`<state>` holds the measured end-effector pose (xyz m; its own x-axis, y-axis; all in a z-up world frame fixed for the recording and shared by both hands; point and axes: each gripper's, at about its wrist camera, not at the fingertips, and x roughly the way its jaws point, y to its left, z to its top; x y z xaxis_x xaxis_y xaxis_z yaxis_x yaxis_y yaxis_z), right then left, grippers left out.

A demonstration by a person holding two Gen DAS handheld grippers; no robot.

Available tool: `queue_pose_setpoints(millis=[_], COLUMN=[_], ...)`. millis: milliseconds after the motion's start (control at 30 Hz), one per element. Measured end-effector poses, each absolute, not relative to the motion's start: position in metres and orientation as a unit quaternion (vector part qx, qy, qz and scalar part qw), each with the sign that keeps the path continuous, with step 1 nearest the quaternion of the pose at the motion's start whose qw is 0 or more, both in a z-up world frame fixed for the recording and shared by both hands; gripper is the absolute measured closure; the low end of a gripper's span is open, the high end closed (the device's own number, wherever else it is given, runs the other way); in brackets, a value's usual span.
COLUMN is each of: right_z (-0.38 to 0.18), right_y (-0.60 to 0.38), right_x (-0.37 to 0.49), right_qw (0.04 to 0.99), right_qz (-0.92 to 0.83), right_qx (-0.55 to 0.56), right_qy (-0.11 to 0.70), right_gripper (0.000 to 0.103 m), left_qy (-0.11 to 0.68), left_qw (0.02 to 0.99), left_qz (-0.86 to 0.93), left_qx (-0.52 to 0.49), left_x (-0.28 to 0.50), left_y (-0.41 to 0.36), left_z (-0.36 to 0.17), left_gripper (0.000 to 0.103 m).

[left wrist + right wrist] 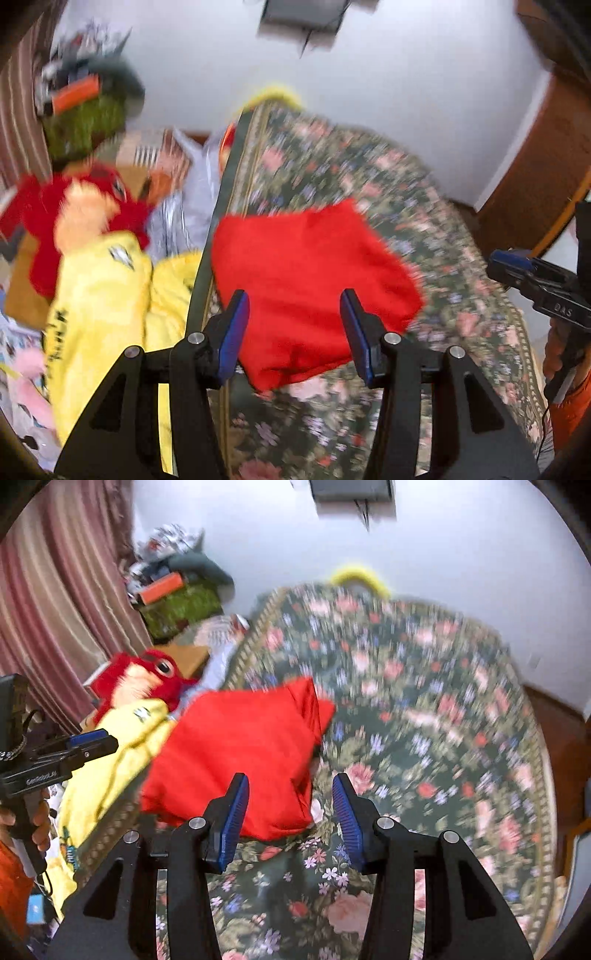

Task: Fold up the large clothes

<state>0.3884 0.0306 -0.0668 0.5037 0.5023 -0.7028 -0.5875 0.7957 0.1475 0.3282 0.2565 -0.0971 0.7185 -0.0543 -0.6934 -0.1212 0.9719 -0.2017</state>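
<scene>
I look down on a floral-covered bed (pixel 424 709) filling most of both views, with the folded red garment (pixel 306 280) lying on it near its left edge. Beside the bed sits a yellow garment (pixel 103 295) with black lettering I cannot read, and above it a red plush toy (pixel 147 679). The right wrist view shows a pink striped curtain (pixel 55 609) broadly; the left wrist view shows a wooden door (pixel 543 166) instead. On the neighbouring tool in the left view I read "DAS". My left hand-held gripper (pixel 293 332) stands partly spread, empty, above the red garment; my right hand-held gripper (pixel 290 814) is likewise partly spread, holding nothing.
</scene>
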Motion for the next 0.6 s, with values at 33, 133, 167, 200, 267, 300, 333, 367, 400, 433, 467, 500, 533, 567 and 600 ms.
queue_pose_setpoints(millis=[33,133,167,200,267,300,333,367,400,433,467,500,533,567,600], right_z=[-0.052,-0.009,0.001,0.013,0.029,0.035,0.042,0.045,0.049,0.051,0.053,0.055,0.058,0.059,0.06], right_y=[0.027,0.011,0.006,0.001,-0.008,-0.012,-0.018,-0.022,-0.027,-0.031,-0.034,-0.037,-0.039,-0.04,-0.041], right_x=[0.377,0.34,0.33,0.318,0.295,0.285,0.27,0.261,0.248,0.24,0.23,0.217,0.206,0.198,0.187], right_qw=[0.872,0.888,0.892,0.895,0.901,0.903,0.907,0.908,0.91,0.912,0.914,0.917,0.921,0.924,0.928], right_qz=[0.319,0.335,0.339,0.345,0.352,0.352,0.356,0.358,0.36,0.36,0.359,0.357,0.352,0.349,0.345], right_qx=[-0.051,-0.026,-0.017,-0.006,0.013,0.019,0.029,0.035,0.044,0.049,0.052,0.052,0.049,0.046,0.038], right_qy=[0.367,0.314,0.3,0.283,0.255,0.243,0.225,0.216,0.202,0.192,0.182,0.169,0.157,0.148,0.134], right_gripper=[0.06,0.06,0.06,0.06,0.06,0.06,0.06,0.06,0.06,0.06,0.06,0.06,0.06,0.06,0.06], left_qy=[0.354,0.297,0.284,0.26,0.223,0.212,0.191,0.173,0.161,0.144,0.134,0.126,0.113,0.107,0.099], left_qw=[0.929,0.951,0.955,0.963,0.972,0.975,0.98,0.983,0.986,0.989,0.99,0.992,0.993,0.994,0.995], left_qz=[0.016,0.01,0.009,0.005,0.001,0.001,-0.001,-0.002,-0.002,-0.005,-0.004,-0.002,0.004,0.007,0.011], left_qx=[-0.111,-0.088,-0.084,-0.077,-0.069,-0.067,-0.06,-0.053,-0.05,-0.042,-0.036,-0.031,-0.026,-0.025,-0.025], left_x=[0.314,0.275,0.267,0.249,0.221,0.211,0.194,0.18,0.17,0.155,0.145,0.137,0.124,0.119,0.11], left_y=[0.248,0.223,0.217,0.207,0.193,0.187,0.178,0.171,0.165,0.156,0.15,0.145,0.139,0.136,0.133], left_z=[-0.08,-0.038,-0.029,-0.014,0.006,0.012,0.022,0.028,0.031,0.036,0.039,0.041,0.042,0.042,0.042], left_gripper=[0.054,0.054,0.054,0.054,0.054,0.054,0.054,0.054,0.054,0.054,0.054,0.054,0.054,0.054,0.054])
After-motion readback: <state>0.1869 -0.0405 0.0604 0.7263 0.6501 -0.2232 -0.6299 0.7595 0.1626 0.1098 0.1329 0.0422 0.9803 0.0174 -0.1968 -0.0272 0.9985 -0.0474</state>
